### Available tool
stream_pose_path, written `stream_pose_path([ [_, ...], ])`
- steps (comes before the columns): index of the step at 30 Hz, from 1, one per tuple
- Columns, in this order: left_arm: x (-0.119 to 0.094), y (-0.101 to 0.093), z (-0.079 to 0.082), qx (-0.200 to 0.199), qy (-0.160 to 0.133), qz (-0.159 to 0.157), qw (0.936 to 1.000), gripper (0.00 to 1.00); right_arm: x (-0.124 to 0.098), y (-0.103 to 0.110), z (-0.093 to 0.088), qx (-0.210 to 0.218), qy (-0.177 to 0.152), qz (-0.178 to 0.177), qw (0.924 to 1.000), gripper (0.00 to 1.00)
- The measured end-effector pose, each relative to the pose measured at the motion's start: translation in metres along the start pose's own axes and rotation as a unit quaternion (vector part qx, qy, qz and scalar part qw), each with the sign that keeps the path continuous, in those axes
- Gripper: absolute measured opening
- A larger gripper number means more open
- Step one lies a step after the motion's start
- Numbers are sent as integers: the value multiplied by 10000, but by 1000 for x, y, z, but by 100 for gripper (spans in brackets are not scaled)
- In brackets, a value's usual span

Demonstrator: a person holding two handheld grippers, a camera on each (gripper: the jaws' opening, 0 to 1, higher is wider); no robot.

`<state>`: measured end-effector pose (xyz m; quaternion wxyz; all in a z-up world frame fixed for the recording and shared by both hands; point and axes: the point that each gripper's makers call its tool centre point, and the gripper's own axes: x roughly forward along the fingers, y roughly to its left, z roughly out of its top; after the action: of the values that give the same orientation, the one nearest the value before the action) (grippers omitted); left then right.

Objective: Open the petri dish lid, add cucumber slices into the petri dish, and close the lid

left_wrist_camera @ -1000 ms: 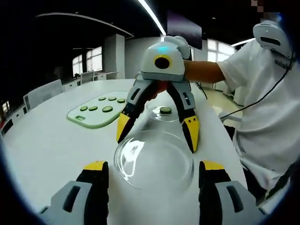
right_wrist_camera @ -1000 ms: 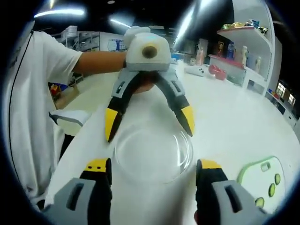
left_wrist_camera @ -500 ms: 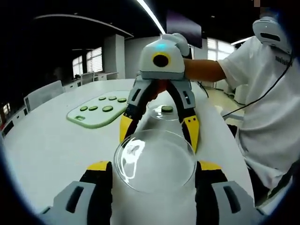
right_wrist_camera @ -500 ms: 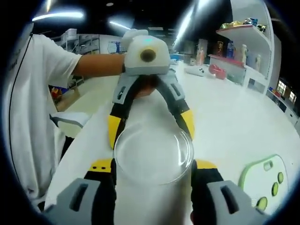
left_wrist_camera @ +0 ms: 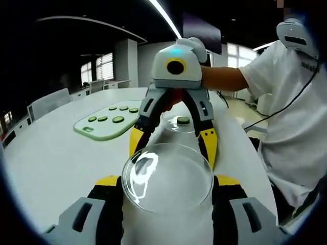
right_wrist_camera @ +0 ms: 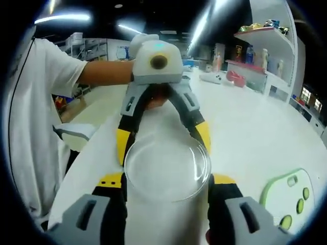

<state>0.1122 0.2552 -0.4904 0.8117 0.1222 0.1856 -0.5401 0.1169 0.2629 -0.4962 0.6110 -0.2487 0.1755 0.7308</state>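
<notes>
Lid (left_wrist_camera: 167, 177): clear, round, held between both tongs above the white counter (left_wrist_camera: 51, 158).
Left tongs (left_wrist_camera: 167, 186): jaws closed against the lid's two sides, grasping it.
Right tongs (right_wrist_camera: 166, 185): likewise clenched on the lid's rim from the opposite side.
Dish (left_wrist_camera: 179, 124): open, behind the lid on the counter, one cucumber slice (left_wrist_camera: 182, 120) inside.
Board (left_wrist_camera: 104, 125): green, left of the dish, carrying more slices.
</notes>
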Motion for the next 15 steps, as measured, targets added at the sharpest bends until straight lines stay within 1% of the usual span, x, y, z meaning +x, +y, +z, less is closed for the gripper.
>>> stream_pose_path([
  [9,0,-1,1,15,-21,30,10000,70,-2,1,-1,-24,42,-3,10000,63],
  [15,1,-2,8,65,-24,34,10000,70,-8,1,2,-49,61,-43,10000,62],
])
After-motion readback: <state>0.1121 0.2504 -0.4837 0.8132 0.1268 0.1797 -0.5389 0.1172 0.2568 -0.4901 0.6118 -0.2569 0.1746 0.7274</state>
